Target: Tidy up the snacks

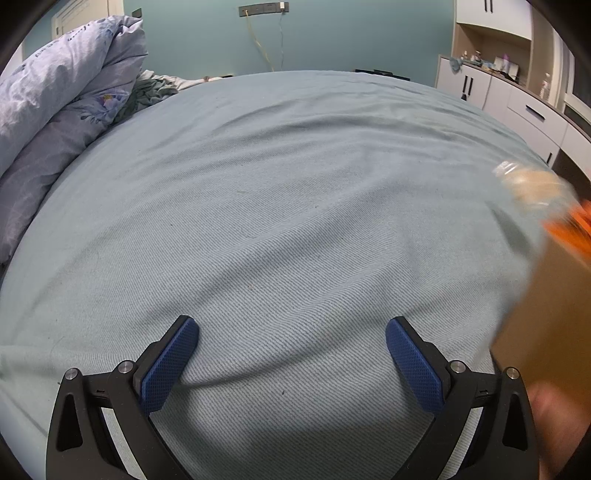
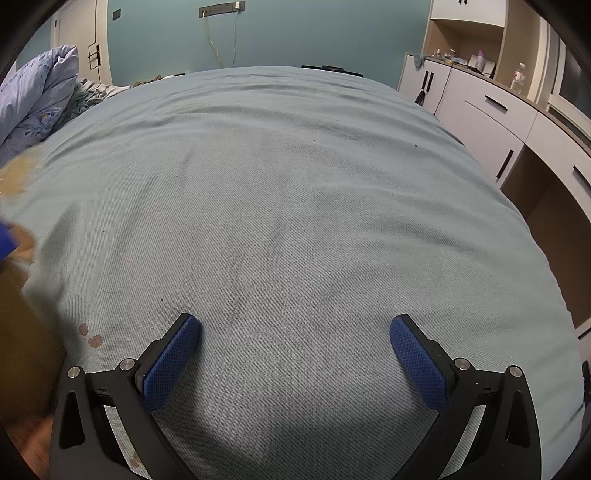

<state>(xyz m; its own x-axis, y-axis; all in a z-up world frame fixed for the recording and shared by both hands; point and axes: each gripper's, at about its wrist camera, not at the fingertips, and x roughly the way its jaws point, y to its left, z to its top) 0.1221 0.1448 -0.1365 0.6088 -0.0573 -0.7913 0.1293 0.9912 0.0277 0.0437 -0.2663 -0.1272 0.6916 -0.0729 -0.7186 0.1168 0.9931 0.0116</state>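
Blurred clear snack bag (image 1: 532,186) with pale beige contents at the right edge of the left view, above the bed (image 1: 280,206); orange smear (image 1: 570,225) just below it, too blurred to name. Same bag (image 2: 14,177) at the far left edge of the right view, a blue smear (image 2: 5,236) beneath. No print on it readable. Brown box (image 1: 550,314) under the bag, at the bed's right side in the left view; seen again as a brown mass (image 2: 22,332) at the left edge of the right view. Blurred fingertip-like shape (image 1: 554,417) at its lower corner; hard to tell more.

Left gripper (image 1: 291,354) low over the sheet, pointing along the bed, jaws spread wide, nothing between the blue pads (image 1: 170,365). Right gripper (image 2: 295,352) in the same pose, jaws equally wide and empty, blue pads (image 2: 171,363) over bare sheet.

Small reddish stains (image 2: 90,336) on the sheet near the right gripper's left finger. Crumpled lilac duvet (image 1: 62,85) piled at the far left, faint writing along a fold, not legible. Teal wall behind with a socket strip (image 1: 262,8) and hanging cables. White cabinets (image 2: 491,114) along the right, with bottles and clutter on top.
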